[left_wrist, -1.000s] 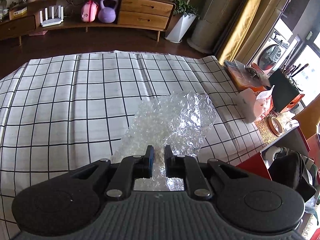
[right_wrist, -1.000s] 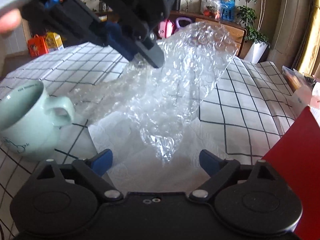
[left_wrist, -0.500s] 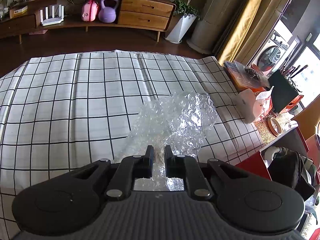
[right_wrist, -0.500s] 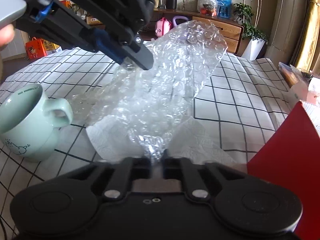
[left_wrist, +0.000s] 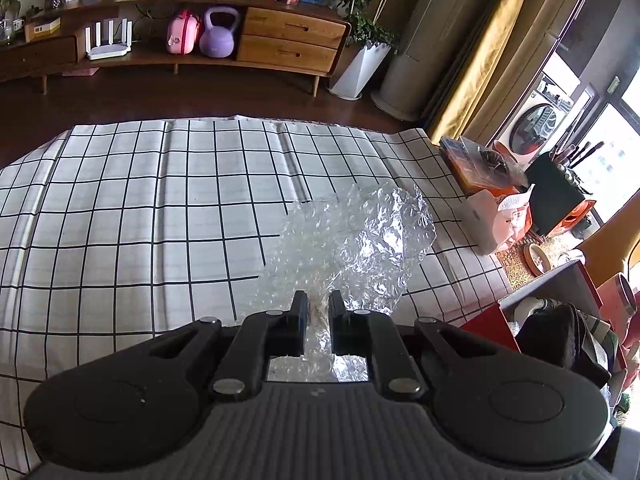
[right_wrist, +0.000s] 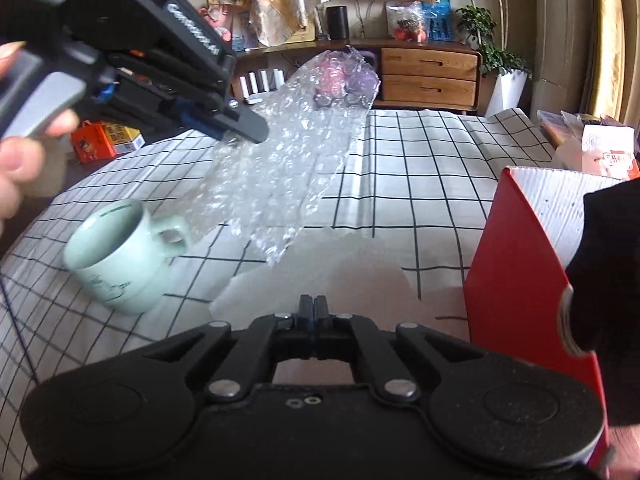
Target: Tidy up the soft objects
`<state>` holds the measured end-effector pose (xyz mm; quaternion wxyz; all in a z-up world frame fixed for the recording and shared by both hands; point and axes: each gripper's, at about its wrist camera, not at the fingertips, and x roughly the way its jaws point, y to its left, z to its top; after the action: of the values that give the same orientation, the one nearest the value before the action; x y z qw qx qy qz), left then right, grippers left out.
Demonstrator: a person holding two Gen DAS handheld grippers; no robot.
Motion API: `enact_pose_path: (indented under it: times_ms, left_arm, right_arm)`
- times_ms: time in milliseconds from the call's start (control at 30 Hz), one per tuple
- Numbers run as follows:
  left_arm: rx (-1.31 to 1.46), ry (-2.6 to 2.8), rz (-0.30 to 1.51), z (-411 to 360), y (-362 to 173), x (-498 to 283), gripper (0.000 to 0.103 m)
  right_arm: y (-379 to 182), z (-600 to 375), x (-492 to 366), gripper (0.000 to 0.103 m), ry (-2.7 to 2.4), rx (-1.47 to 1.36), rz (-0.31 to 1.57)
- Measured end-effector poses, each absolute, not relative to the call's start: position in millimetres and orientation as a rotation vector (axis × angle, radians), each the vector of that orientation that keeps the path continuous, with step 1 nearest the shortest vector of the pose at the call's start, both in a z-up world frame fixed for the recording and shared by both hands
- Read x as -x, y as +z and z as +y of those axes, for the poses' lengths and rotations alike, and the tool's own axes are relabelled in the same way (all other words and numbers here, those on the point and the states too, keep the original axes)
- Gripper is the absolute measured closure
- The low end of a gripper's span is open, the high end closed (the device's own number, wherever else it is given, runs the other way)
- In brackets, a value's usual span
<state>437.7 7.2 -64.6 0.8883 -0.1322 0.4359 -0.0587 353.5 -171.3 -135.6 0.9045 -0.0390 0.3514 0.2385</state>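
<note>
The left gripper [left_wrist: 318,307] pinches one end of a clear, crinkled bubble-wrap sheet [right_wrist: 288,168], which hangs above the black-grid white cloth on the worktop [right_wrist: 432,160]. The right gripper [right_wrist: 314,309] is fully closed, seemingly on nothing, near a pale green ceramic mug [right_wrist: 120,256].

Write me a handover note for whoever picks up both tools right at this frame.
Left tool: shut on the bubble wrap, holding the sheet up off the checked cloth.
Right tool: shut, nothing between its fingers; the wrap's lower end hangs just beyond it.
Nearby: green mug and white sheet on the cloth, red box open at the right.
Done: wrap lifted.
Left: get a second grip on the wrap and put it away, probably in the red box.
</note>
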Motion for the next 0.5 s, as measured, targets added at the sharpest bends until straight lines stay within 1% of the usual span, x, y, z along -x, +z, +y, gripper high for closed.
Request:
enact_pose_path:
  times_ms: [233, 500]
  left_arm:
    - [0.276, -0.126, 0.892, 8.9, -55.6, -426.0, 0.092]
    - [0.266, -0.143, 0.869, 4.8, -35.5, -403.7, 0.092]
  right_arm:
    - [-108.9, -181.2, -310.3, 0.103, 0.546, 0.112, 0.655]
    - [-58.2, -209.3, -284.6, 0.103, 0.533, 0.111, 0.57]
